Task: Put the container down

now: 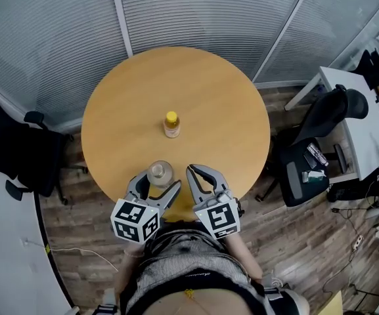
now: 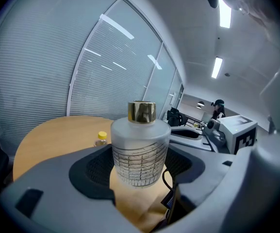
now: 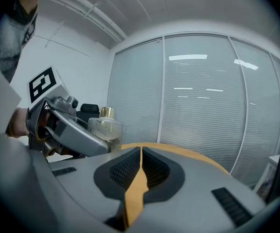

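Observation:
A frosted glass container (image 1: 159, 172) with a gold cap stands upright between the jaws of my left gripper (image 1: 160, 180), over the near edge of the round wooden table (image 1: 209, 90). In the left gripper view both pads press the container (image 2: 140, 149) at its sides, so the left gripper (image 2: 140, 166) is shut on it; whether its base touches the wood I cannot tell. My right gripper (image 1: 194, 176) hovers just right of it, shut and holding nothing, with only a thin slit between its pads in the right gripper view (image 3: 140, 166). That view shows the container (image 3: 106, 125) to its left.
A small bottle with a yellow cap (image 1: 171, 125) stands near the table's middle. A black office chair (image 1: 18, 149) is at the left, another chair (image 1: 314, 163) and a white desk (image 1: 366, 117) at the right. Glass partitions with blinds (image 1: 196, 12) close the far side.

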A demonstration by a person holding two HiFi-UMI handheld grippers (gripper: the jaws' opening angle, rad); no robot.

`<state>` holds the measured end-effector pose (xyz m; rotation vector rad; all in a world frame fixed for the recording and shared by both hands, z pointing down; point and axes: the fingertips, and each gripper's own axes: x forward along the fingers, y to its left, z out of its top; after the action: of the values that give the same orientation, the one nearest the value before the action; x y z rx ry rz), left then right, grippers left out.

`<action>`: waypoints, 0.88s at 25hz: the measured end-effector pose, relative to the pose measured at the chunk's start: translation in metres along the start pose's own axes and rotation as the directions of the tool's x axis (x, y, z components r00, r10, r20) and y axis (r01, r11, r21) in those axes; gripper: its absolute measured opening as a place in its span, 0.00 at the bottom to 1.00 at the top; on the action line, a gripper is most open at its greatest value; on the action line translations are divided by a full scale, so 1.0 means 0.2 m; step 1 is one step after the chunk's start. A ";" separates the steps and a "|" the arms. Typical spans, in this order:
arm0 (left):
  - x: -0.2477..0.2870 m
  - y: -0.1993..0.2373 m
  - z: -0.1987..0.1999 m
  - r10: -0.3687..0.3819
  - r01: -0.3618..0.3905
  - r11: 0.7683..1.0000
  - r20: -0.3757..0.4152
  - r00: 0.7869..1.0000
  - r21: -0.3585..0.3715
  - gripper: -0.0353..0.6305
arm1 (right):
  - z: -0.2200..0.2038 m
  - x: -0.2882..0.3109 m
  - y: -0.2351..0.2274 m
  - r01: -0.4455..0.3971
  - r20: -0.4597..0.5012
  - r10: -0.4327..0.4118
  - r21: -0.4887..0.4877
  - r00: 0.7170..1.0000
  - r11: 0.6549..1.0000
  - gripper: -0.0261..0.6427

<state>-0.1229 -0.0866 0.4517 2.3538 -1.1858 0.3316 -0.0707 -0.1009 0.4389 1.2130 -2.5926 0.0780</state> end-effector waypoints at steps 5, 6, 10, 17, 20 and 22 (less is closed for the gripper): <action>0.00 0.07 0.01 -0.018 0.018 1.000 -0.009 1.000 0.008 0.54 | 0.01 0.06 0.01 0.025 -0.007 -0.025 0.005 1.000 1.000 0.08; 0.00 0.09 0.02 -0.022 0.022 1.000 -0.009 1.000 0.009 0.54 | 0.00 0.06 0.02 0.029 -0.009 -0.029 0.006 1.000 1.000 0.08; 0.01 0.13 0.02 -0.042 0.042 0.999 -0.013 0.999 0.015 0.54 | -0.01 0.09 0.04 0.051 -0.024 -0.051 0.010 0.998 0.999 0.08; 0.00 0.20 0.00 -0.063 0.063 0.998 -0.018 0.998 0.013 0.54 | -0.04 0.12 0.07 0.083 -0.042 -0.082 0.025 0.996 0.996 0.08; -0.01 0.21 -0.03 -0.063 0.063 0.998 -0.026 0.998 0.008 0.54 | -0.06 0.13 0.09 0.081 -0.057 -0.079 0.026 0.995 0.996 0.08; -0.01 0.21 -0.03 -0.056 0.056 0.998 -0.029 0.998 0.009 0.54 | -0.06 0.13 0.09 0.076 -0.059 -0.074 0.024 0.995 0.997 0.08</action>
<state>-0.1576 -0.1030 0.4698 2.3777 -1.1056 0.3511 -0.0981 -0.1062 0.4583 1.2963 -2.5006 0.1302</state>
